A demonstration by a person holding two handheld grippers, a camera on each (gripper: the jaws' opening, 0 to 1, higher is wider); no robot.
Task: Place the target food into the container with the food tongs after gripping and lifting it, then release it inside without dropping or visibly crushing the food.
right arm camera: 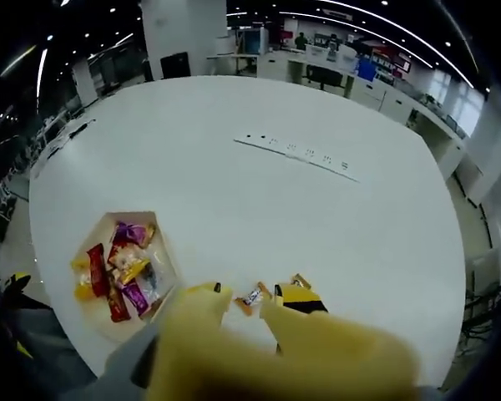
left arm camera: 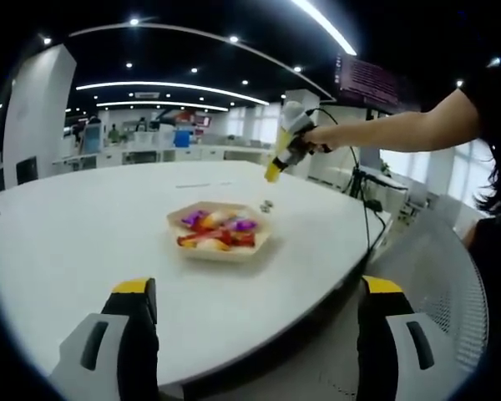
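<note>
A hexagonal wooden container [left arm camera: 220, 247] [right arm camera: 161, 251] sits on the white table and holds several wrapped candies [left arm camera: 215, 230] [right arm camera: 121, 271]. Two small wrapped candies [left arm camera: 267, 205] lie on the table just beyond it. In the right gripper view one candy [right arm camera: 252, 296] lies between the blurred yellow food tongs [right arm camera: 200, 334], whose arms stand apart, and another candy [right arm camera: 301, 281] lies close by. My right gripper [right arm camera: 249, 316] [left arm camera: 290, 134] holds the tongs high above these candies. My left gripper [left arm camera: 258, 286] hangs wide open at the table's near edge with nothing in it.
A person's arm [left arm camera: 401, 129] reaches in from the right holding the right gripper. A white power strip [right arm camera: 296, 150] lies across the middle of the round table [left arm camera: 83, 225]. A white mesh surface [left arm camera: 447, 276] is off the table's right edge. Desks and columns stand far behind.
</note>
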